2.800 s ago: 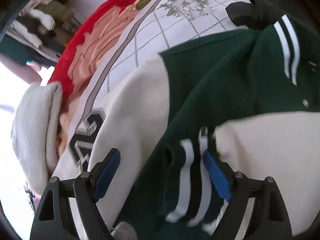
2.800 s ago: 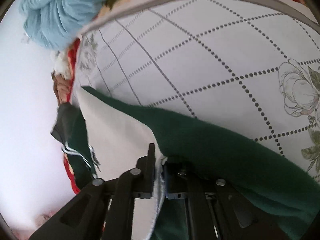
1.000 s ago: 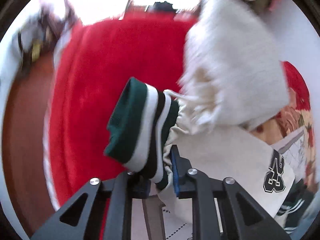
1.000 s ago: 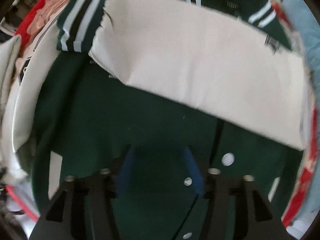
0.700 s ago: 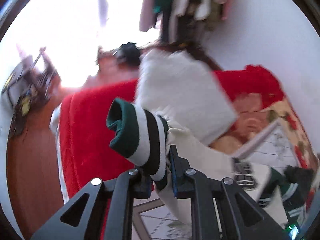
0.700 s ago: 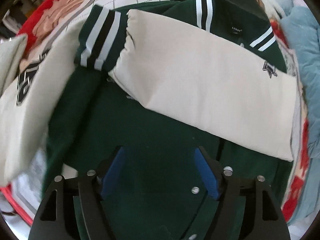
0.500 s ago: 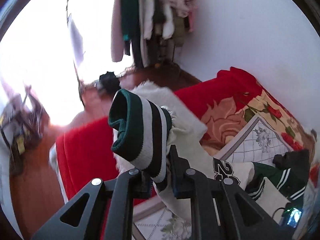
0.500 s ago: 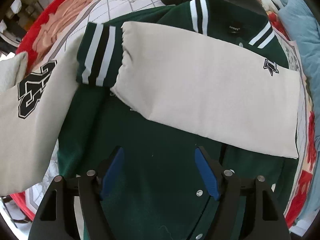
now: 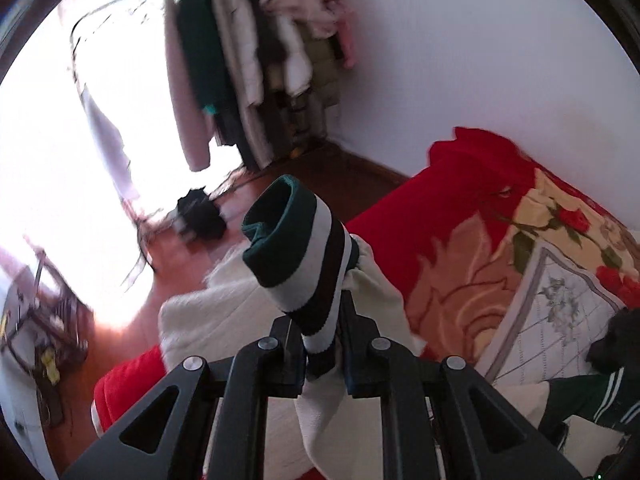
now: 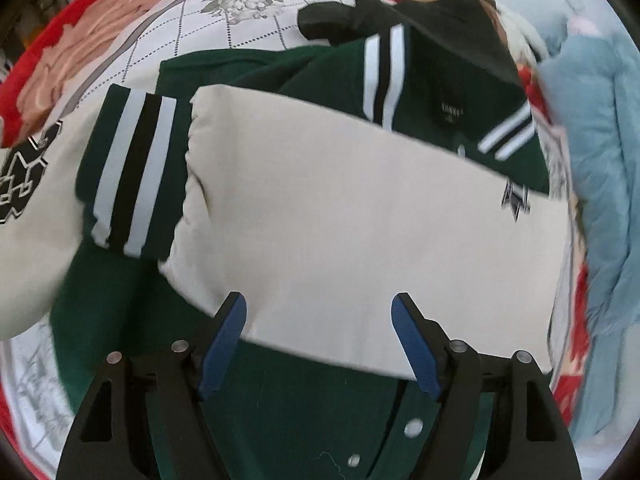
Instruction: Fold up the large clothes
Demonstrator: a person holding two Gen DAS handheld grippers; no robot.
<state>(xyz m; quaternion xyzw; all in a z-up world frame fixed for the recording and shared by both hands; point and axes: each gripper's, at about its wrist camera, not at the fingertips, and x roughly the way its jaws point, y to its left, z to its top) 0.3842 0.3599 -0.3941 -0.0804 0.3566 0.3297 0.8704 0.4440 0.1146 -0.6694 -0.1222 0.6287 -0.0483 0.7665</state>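
Observation:
A green varsity jacket [image 10: 280,392] with cream sleeves lies front-up on the bed. One cream sleeve [image 10: 360,220] is folded across its chest, and its striped cuff [image 10: 128,176] rests at the left. My right gripper [image 10: 320,340] hovers open above the lower edge of that sleeve with nothing between its fingers. In the left wrist view my left gripper [image 9: 322,354] is shut on the other sleeve's green, white and black striped cuff [image 9: 300,256], lifted above the bed. That cream sleeve [image 9: 324,412] hangs down behind the fingers.
The bed has a red floral cover [image 9: 448,216] with a white checked centre [image 10: 224,28]. A light blue blanket [image 10: 596,200] lies at the right. A cream folded garment [image 9: 216,320] sits on the bed edge. A rack of hanging clothes [image 9: 248,64] stands across the wooden floor.
My left gripper has risen and rolled with the striped cuff, so the room and clothes rack came into view. My right gripper moved up over the folded cream sleeve and its jaws widened.

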